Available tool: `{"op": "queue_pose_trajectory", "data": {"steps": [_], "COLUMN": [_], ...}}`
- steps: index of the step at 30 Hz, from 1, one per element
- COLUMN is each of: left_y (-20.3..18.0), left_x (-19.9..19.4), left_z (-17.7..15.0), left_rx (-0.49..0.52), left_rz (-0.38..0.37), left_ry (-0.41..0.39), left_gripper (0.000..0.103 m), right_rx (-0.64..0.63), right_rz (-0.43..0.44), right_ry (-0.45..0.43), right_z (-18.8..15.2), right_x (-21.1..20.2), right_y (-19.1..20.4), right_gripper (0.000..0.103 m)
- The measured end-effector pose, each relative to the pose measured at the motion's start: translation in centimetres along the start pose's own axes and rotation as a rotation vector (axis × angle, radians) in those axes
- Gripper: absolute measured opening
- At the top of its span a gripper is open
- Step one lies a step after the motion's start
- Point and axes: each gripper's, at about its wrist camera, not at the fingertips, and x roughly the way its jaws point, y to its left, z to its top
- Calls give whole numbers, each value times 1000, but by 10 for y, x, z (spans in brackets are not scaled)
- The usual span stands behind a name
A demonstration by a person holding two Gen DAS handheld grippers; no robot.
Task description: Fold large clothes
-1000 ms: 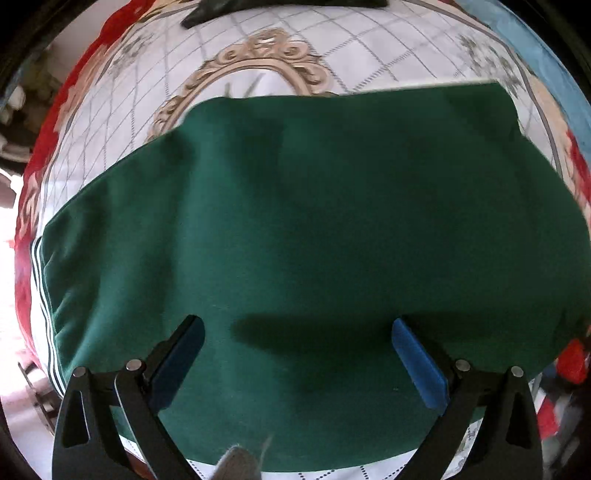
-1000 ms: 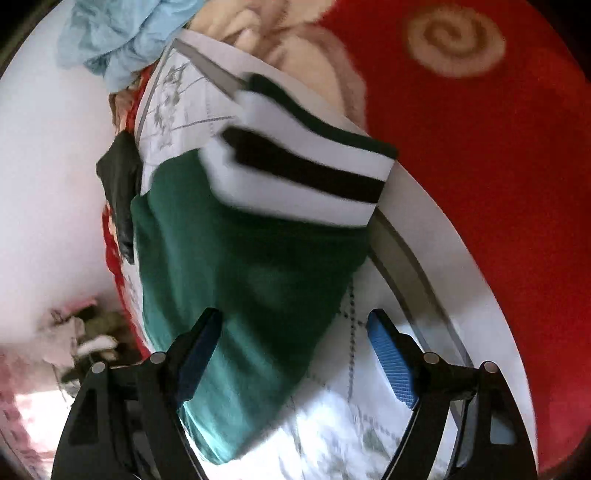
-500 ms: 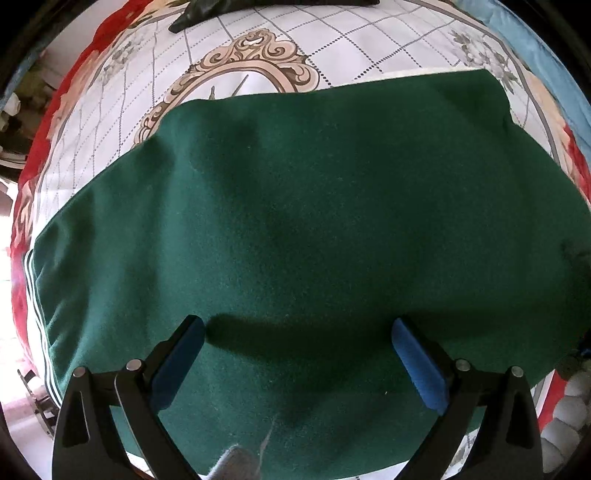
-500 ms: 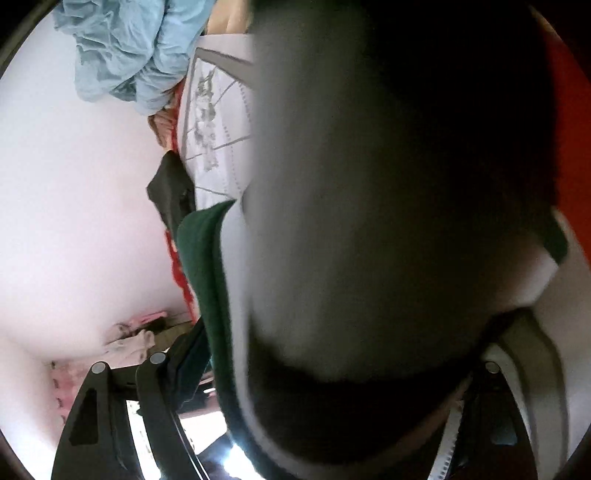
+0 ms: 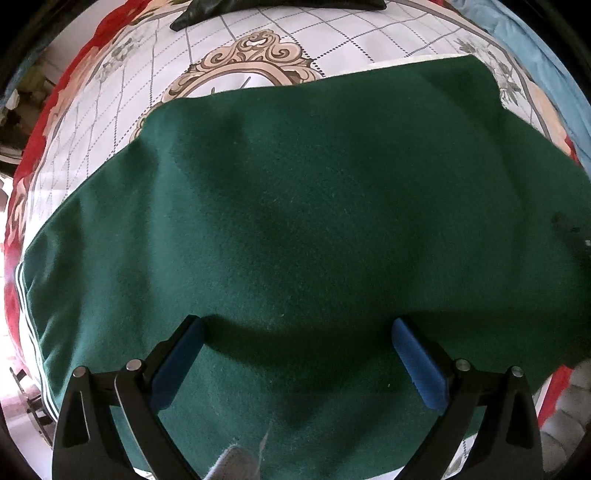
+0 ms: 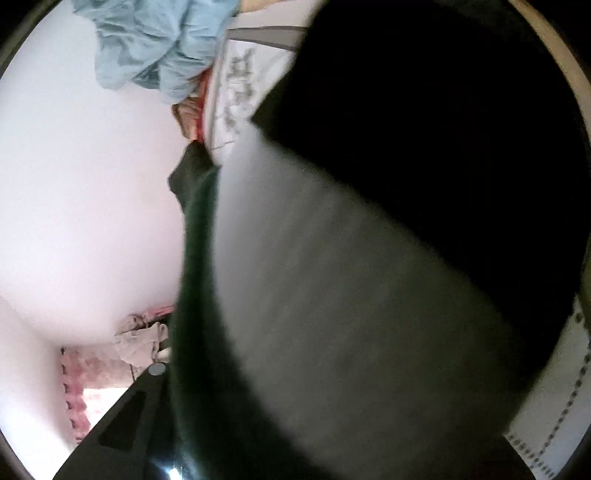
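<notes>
Two blue-padded fingers (image 5: 417, 358) of our left gripper (image 5: 295, 354) stand wide apart above the dark green fleece garment (image 5: 295, 221), which lies spread flat on the white grid-patterned bedspread with a gold ornate medallion (image 5: 251, 62). From our right wrist, blurred white and black striped fabric of that garment (image 6: 369, 295) presses against the lens, hiding the right gripper's (image 6: 122, 432) fingers; we cannot tell whether they grip. Beyond the garment's far edge lies crumpled light blue cloth (image 6: 155, 48).

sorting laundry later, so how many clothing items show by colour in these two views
green: 1, the green garment
light blue: 1, the blue bundle
black: 1, the black item
total: 3
</notes>
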Motion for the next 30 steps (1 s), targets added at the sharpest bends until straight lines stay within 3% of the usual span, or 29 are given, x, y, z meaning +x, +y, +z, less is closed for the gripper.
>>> {"op": "queue_pose_trajectory", "data": {"steps": [4, 10, 19, 25, 26, 30], "left_y": [7, 28, 108, 216, 251, 358], "left_x": [0, 5, -14, -62, -72, -89], "left_z": [-5, -7, -18, -59, -74, -135], "left_rx": [3, -46, -127, -305, -364, -539], "left_rz": [-10, -102, -215, -213, -203, -98], "left_ry": [-14, -13, -34, -62, -72, -96], "left_gripper": [103, 103, 103, 103, 103, 103], "right_rx": [-37, -119, -357, -594, -628, -787], "right_rz": [16, 3, -131, -249, -262, -309], "right_ry": [-9, 13, 30, 55, 70, 167], "right_z": [-13, -42, -109, -192, -208, -284], "right_x": [-6, -5, 16, 52, 62, 118], "right_y": [25, 78, 183, 269, 279, 312], "right_gripper": [24, 23, 23, 23, 23, 23]}}
